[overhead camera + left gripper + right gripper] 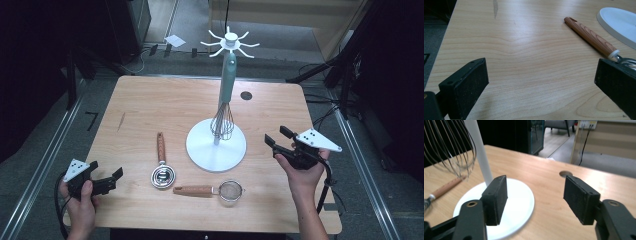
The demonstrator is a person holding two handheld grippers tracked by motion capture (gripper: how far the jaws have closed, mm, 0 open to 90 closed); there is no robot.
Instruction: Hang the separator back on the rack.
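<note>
A white hook stand sits mid-table, and a teal-handled whisk hangs from its top. A wood-handled spoon-like utensil and a small sieve lie in front of the stand. My left gripper is held low at the table's front left, open and with nothing between its jaws. In the left gripper view the left gripper faces bare wood, with the utensil's handle off to its right. My right gripper is right of the stand, open and empty. In the right gripper view the right gripper looks past the stand's base and the whisk wires.
A round cable hole is in the table top behind the stand. Dark stands and cables crowd the floor at the right. Bare wood lies between the left gripper and the utensils.
</note>
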